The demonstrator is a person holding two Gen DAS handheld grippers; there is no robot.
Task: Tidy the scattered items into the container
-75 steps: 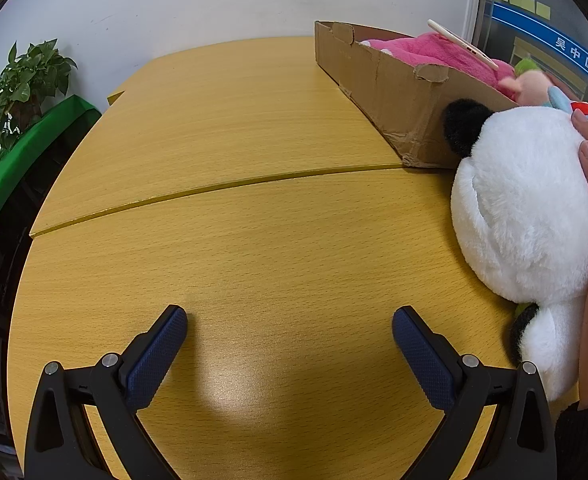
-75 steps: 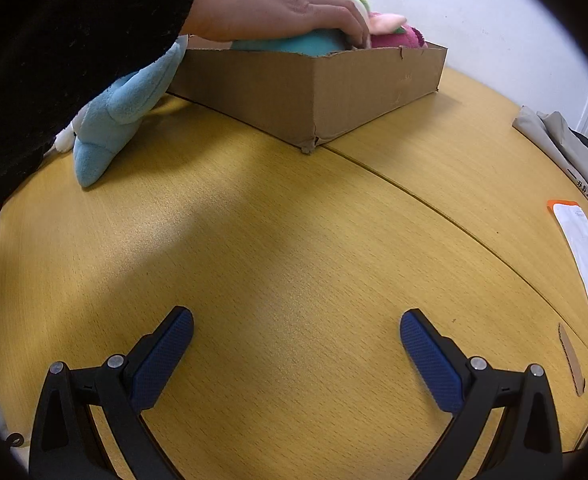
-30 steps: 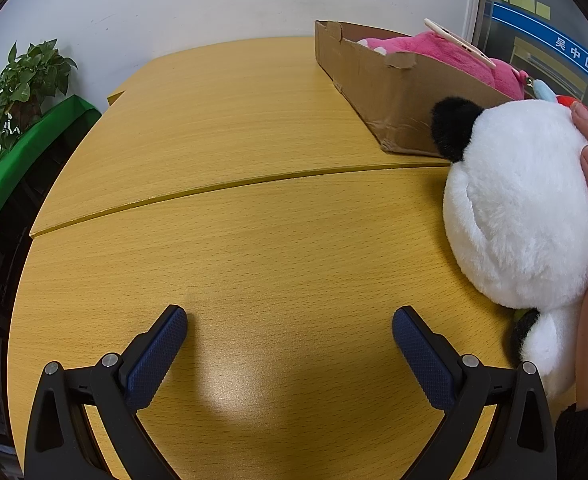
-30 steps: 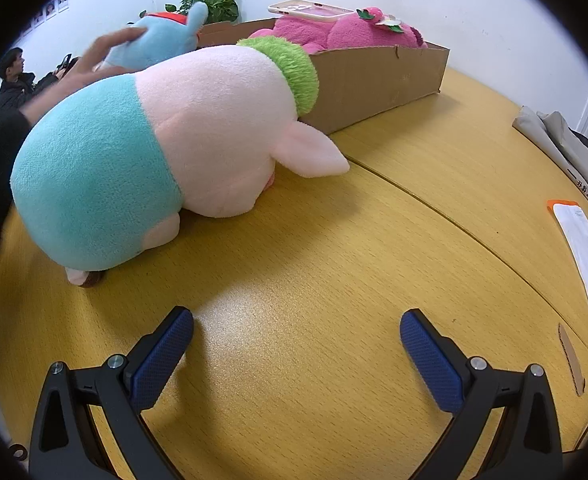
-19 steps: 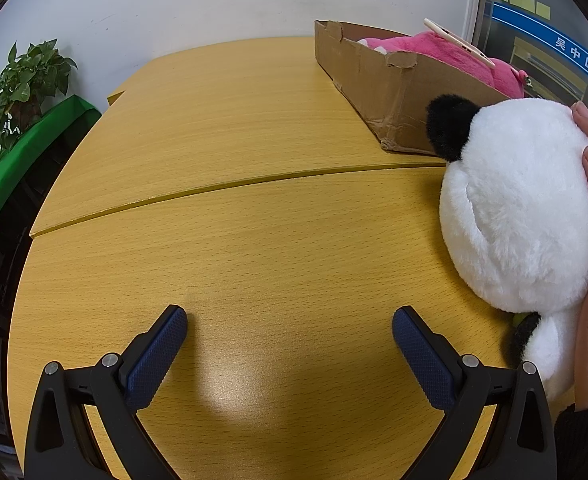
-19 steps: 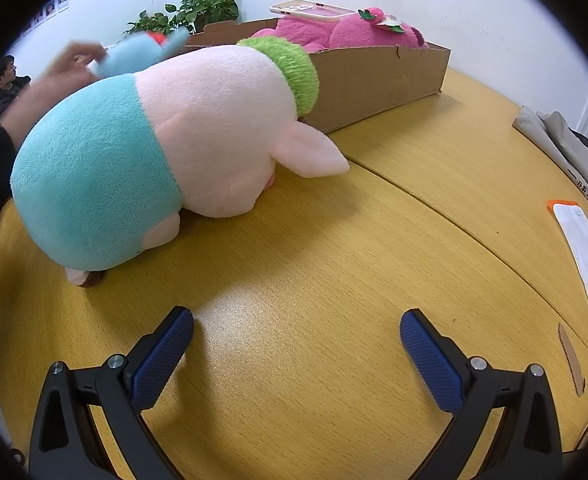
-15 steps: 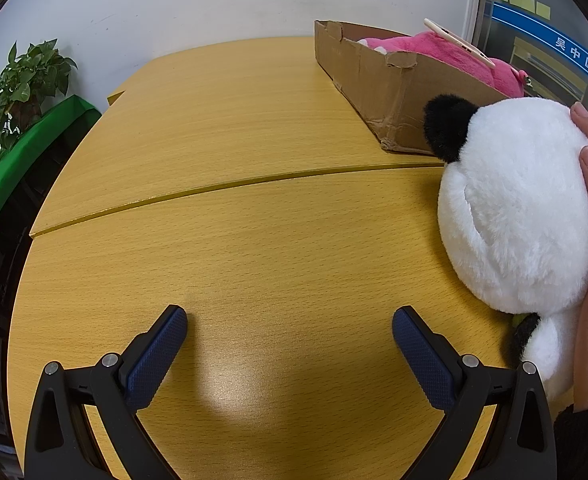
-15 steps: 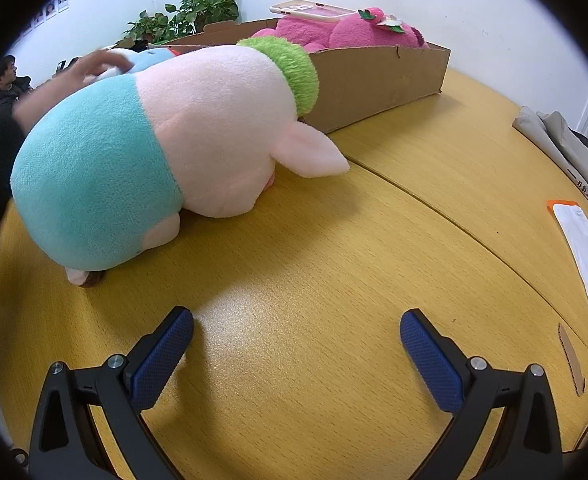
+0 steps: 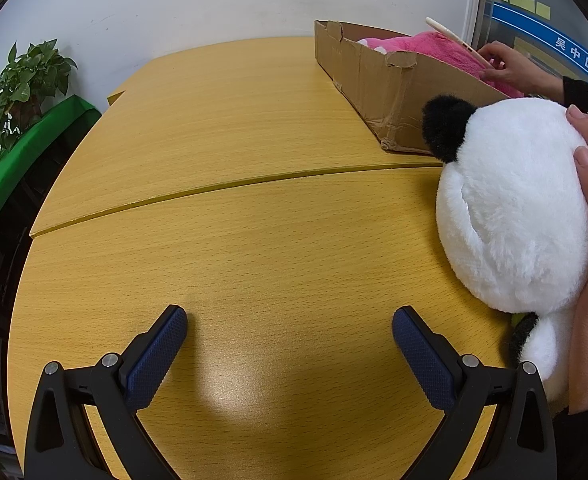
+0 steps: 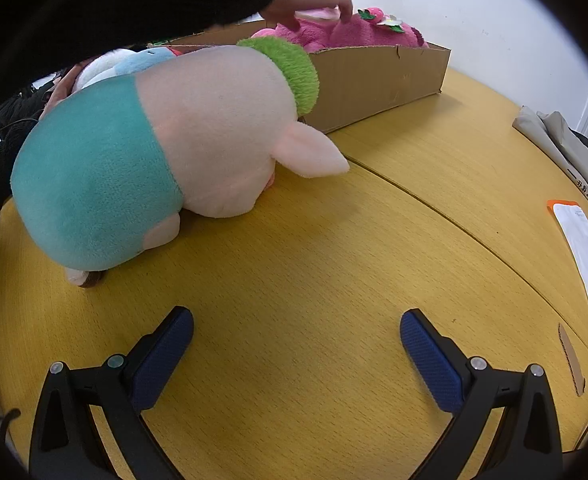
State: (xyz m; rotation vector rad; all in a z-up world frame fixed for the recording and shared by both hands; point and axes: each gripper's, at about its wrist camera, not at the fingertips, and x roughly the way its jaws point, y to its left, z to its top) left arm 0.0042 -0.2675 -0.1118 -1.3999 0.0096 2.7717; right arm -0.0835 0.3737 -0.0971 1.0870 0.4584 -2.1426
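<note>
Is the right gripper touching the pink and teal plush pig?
Apart. The right wrist view shows bare tabletop between the open right gripper and the pig, which lies farther off to the left.

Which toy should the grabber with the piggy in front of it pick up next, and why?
Probably ease the open right gripper forward-left to the pink-and-teal plush pig: it lies on the yellow wooden table, outside the brown cardboard box.
</note>
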